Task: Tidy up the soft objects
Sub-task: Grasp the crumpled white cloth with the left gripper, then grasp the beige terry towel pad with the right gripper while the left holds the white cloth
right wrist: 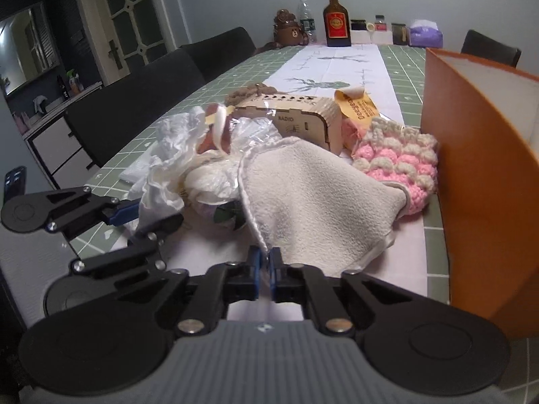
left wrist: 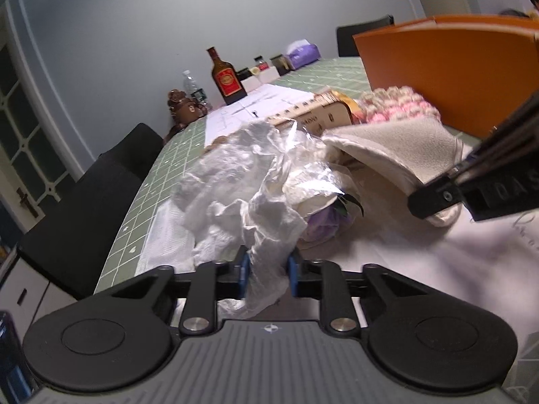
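My left gripper (left wrist: 268,266) is shut on a crumpled white plastic wrap (left wrist: 249,181) that covers a bundle with purple flowers (left wrist: 323,225). My right gripper (right wrist: 265,262) is shut on the edge of a cream fleece cloth (right wrist: 310,181) lying over the pile. The cloth also shows in the left wrist view (left wrist: 397,148), with the right gripper (left wrist: 434,198) on it. A pink and cream crocheted piece (right wrist: 401,158) lies beside the orange box (right wrist: 481,155). The left gripper (right wrist: 124,212) shows at left, holding the plastic wrap (right wrist: 168,168).
A wooden radio box (right wrist: 296,118) and a yellow packet (right wrist: 357,107) lie behind the pile. A brown bottle (right wrist: 336,20), water bottle (right wrist: 306,20), bear toy (right wrist: 286,30), jars and a purple tissue pack (right wrist: 425,33) stand at the far end. Black chairs (right wrist: 134,101) line the left side.
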Motion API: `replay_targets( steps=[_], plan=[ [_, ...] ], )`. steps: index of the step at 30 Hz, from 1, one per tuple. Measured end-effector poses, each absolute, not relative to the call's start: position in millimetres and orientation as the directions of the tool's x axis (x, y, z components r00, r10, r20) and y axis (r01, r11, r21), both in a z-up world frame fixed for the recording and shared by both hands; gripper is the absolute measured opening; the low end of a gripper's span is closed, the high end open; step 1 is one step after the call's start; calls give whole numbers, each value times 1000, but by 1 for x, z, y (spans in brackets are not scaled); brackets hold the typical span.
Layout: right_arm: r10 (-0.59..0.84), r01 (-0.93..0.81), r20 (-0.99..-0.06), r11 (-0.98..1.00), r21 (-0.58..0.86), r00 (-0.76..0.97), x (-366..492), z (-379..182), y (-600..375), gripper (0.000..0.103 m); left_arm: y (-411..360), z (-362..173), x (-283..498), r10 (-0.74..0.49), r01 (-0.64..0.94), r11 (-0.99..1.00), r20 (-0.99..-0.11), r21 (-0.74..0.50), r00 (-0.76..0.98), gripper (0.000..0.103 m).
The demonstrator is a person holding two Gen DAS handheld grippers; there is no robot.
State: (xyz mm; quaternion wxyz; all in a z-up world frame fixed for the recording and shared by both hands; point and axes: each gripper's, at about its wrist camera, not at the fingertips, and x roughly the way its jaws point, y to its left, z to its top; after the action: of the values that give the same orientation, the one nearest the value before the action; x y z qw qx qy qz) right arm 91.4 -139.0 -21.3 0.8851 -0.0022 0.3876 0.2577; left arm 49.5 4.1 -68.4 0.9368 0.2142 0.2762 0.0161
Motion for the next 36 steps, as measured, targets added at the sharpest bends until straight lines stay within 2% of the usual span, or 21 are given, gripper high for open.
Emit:
replay_targets(
  steps=[4, 8, 10, 16, 19, 21, 22, 23, 25, 28, 30, 32, 36],
  plan=[
    [442, -475, -677, 867, 153, 588, 74, -14, -146, 3, 8, -48, 32, 84, 100, 947, -537, 305, 839, 20],
    [442, -467, -691, 868, 168, 572, 57, -14, -159, 3, 16, -35, 17, -80, 153, 986, -611, 67, 788, 20],
    [457, -473, -709, 859, 195, 537, 48, -17, -164, 3, 17, -37, 13, -138, 172, 985, -637, -8, 758, 20],
    [501, -517, -717, 826, 227, 485, 15, -17, -166, 3, 17, -44, 4, -138, 163, 986, -650, -22, 747, 20],
    [529, -515, -698, 816, 262, 482, 13, -15, -167, 11, 17, -41, 4, -141, 153, 988, -643, -38, 753, 20],
    [524, -515, -687, 820, 248, 503, 15, -12, -167, 35, 18, -39, 1, -150, 147, 988, -633, -58, 760, 20],
    [515, -517, -682, 825, 230, 519, 16, -10, -167, 61, 19, -38, 0, -151, 142, 988, -629, -65, 762, 20],
    [494, -510, -678, 837, 200, 545, 19, -9, -168, 73, 21, -37, 1, -144, 132, 989, -628, -67, 765, 20],
    [463, -496, -670, 853, 159, 581, 27, -5, -172, 76, 23, -35, 1, -136, 117, 991, -624, -72, 769, 20],
    [454, -489, -651, 860, 142, 609, 44, -3, -177, 89, 24, -37, 4, -132, 108, 991, -627, -76, 768, 21],
    [426, -490, -647, 867, 91, 633, 56, -8, -174, 90, 22, -41, 8, -136, 113, 991, -637, -78, 759, 21],
    [432, -522, -640, 851, 57, 636, 64, -15, -168, 99, 19, -46, 10, -138, 117, 990, -643, -74, 753, 18],
    [441, -542, -627, 840, 36, 642, 77, -25, -162, 100, 22, -52, 13, -129, 102, 992, -656, -80, 744, 20]
  ],
)
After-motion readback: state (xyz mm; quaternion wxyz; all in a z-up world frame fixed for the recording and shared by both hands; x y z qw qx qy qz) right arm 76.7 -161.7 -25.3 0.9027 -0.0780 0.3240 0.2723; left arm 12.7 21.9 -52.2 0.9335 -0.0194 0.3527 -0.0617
